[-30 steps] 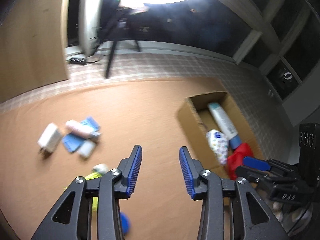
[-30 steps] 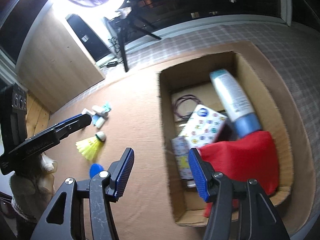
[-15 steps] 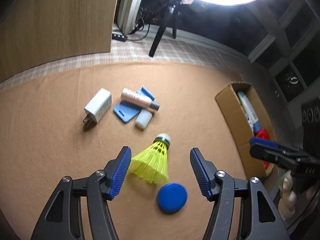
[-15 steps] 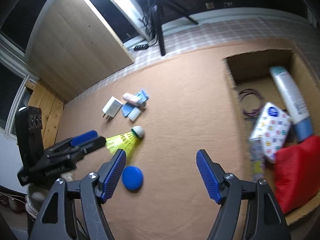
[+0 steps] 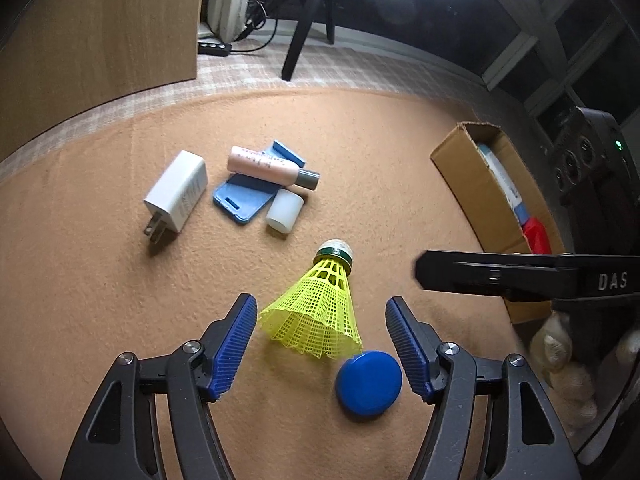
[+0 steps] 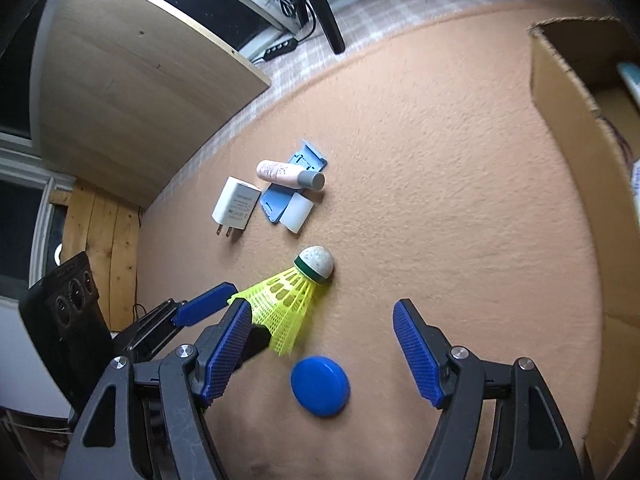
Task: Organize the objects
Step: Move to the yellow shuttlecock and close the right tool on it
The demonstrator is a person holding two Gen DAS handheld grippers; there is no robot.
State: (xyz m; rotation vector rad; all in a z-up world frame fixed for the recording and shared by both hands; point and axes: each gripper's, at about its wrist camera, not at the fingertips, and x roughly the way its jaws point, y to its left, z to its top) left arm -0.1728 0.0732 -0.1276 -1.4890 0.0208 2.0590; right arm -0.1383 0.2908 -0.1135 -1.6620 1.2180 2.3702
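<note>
Nearby, your left gripper (image 5: 322, 340), jaws opening and empty, straddles the yellow shuttlecock (image 5: 320, 310); your right gripper (image 6: 322, 350), wide and empty, stands over the blue disc (image 6: 320, 385); the charger (image 5: 176, 196) lies apart.

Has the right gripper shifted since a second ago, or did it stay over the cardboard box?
Yes. The right gripper has left the cardboard box and now frames the blue disc and yellow shuttlecock.

A yellow mesh shuttlecock (image 5: 320, 312) lies on its side between the left gripper's (image 5: 322, 344) open fingers, cork pointing away. A blue round lid (image 5: 369, 388) lies flat beside its skirt, near the right finger.
</note>
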